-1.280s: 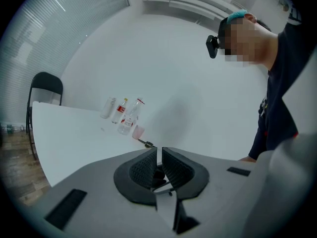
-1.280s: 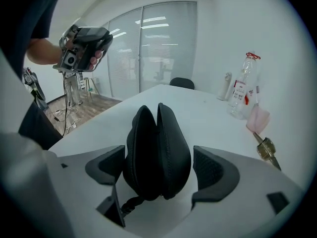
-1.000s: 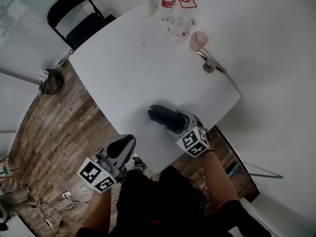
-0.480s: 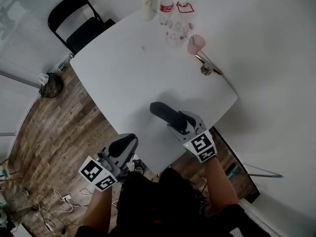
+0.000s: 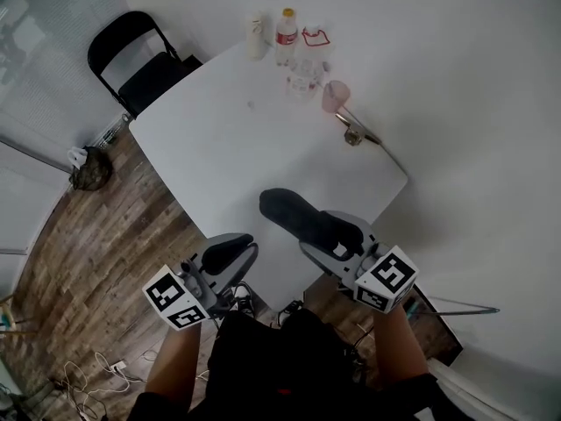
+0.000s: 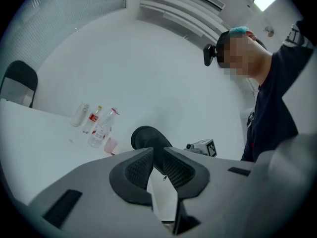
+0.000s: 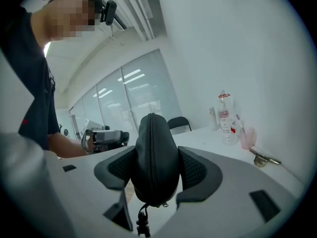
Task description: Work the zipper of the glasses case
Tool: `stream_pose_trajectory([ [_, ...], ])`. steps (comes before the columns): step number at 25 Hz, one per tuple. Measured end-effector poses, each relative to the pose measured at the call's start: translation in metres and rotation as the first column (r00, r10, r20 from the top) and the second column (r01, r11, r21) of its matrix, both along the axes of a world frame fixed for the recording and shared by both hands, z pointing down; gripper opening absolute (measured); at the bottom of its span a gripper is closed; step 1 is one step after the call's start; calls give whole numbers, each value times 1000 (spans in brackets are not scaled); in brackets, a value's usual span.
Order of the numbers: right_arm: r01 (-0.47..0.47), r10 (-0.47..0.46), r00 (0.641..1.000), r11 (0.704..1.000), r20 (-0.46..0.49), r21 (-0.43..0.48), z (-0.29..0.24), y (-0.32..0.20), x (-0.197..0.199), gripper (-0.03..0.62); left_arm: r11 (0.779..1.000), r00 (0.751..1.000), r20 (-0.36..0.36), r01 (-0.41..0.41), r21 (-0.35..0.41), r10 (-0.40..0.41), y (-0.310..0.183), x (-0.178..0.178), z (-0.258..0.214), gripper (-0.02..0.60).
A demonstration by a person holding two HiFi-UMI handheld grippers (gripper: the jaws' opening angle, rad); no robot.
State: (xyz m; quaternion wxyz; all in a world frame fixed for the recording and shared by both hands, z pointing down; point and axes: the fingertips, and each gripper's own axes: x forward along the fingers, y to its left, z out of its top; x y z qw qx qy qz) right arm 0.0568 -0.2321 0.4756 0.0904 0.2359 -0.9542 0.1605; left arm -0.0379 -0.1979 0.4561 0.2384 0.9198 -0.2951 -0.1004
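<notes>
The black zippered glasses case (image 5: 294,210) hangs above the white table's (image 5: 219,139) near edge. My right gripper (image 5: 331,231) is shut on its near end; its jaws have just been closing, with the case between them. In the right gripper view the case (image 7: 154,152) fills the gap between the pads, its zipper runs up the middle, and the pull cord (image 7: 143,219) dangles below. My left gripper (image 5: 230,253) is shut and empty, off the table's near-left edge. In the left gripper view the pads (image 6: 136,170) meet, and the case (image 6: 147,139) shows beyond them.
Several bottles (image 5: 286,32) and a pink cup (image 5: 334,95) stand at the table's far corner, with a metal clip (image 5: 354,135) nearby. A black folding chair (image 5: 140,55) stands at the far left. Cables lie on the wooden floor (image 5: 88,235).
My right gripper has risen from the table with the case and come nearer the camera. My left gripper has risen a little beside the table edge.
</notes>
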Motion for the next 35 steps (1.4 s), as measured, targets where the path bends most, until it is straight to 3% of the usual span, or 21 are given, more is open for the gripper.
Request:
stream_pose_trajectory([
  [2, 29, -29, 999, 999, 26, 23, -22, 12, -5, 270, 999, 998, -19, -51, 15, 52, 5, 6, -9, 89],
  [5, 78, -82, 994, 995, 78, 60, -54, 31, -13, 270, 986, 987, -32, -157, 57, 159, 16, 15, -28, 244],
  [8, 135, -143, 981, 988, 133, 69, -80, 51, -21, 270, 965, 971, -55, -224, 133, 233, 29, 21, -55, 312],
  [13, 237, -246, 948, 969, 204, 66, -105, 86, -38, 270, 923, 934, -102, -312, 225, 341, 48, 27, -92, 358],
  [18, 289, -282, 917, 957, 283, 20, -115, 102, -47, 270, 898, 902, -171, -342, 277, 397, 61, 25, -116, 360],
  [22, 276, -252, 909, 961, 333, -27, -116, 103, -53, 270, 913, 902, -225, -306, 270, 369, 57, 22, -124, 358],
  [25, 265, -236, 911, 963, 338, -42, -117, 104, -58, 270, 924, 903, -256, -281, 258, 346, 54, 20, -128, 290],
  [27, 254, -223, 912, 966, 345, -46, -119, 104, -58, 270, 931, 899, -280, -270, 246, 335, 54, 19, -129, 285],
  [31, 202, -197, 928, 979, 315, 19, -125, 101, -56, 272, 944, 888, -339, -249, 217, 312, 50, 17, -130, 278],
  [35, 143, -170, 938, 984, 303, 107, -139, 100, -48, 301, 960, 849, -450, -223, 168, 275, 43, 3, -135, 275],
])
